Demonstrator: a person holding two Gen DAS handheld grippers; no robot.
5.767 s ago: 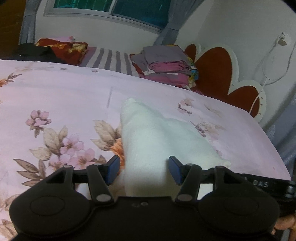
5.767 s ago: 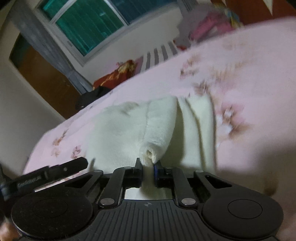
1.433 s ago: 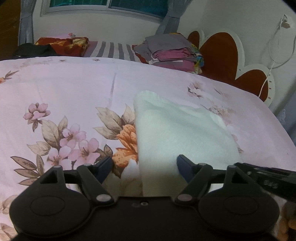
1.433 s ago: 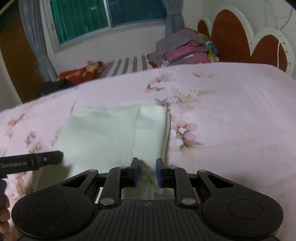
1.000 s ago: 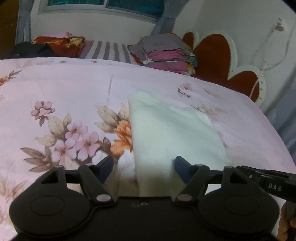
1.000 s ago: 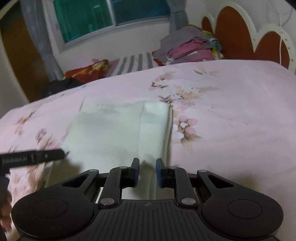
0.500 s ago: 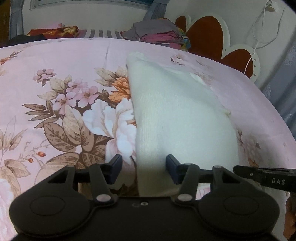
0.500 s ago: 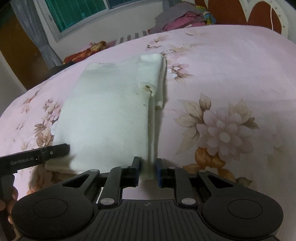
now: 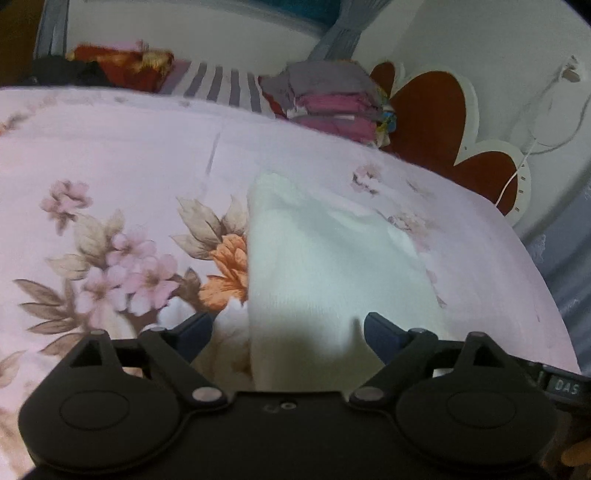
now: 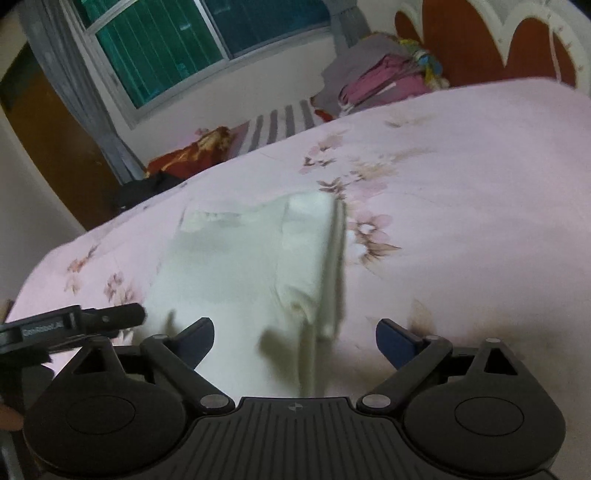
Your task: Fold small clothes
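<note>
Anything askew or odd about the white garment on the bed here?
Slightly. The white garment lies folded on the floral bedsheet, but its right edge is bunched into an uneven ridge and its far edge is rumpled. No damage or spills visible.

Bedspread (image 10: 461, 206) open around garment (image 10: 251, 266); clothes stack (image 10: 384, 77) far (seemingly).

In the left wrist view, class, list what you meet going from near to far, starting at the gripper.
left gripper → white garment → floral bedsheet → stack of folded clothes → grey curtain
</note>
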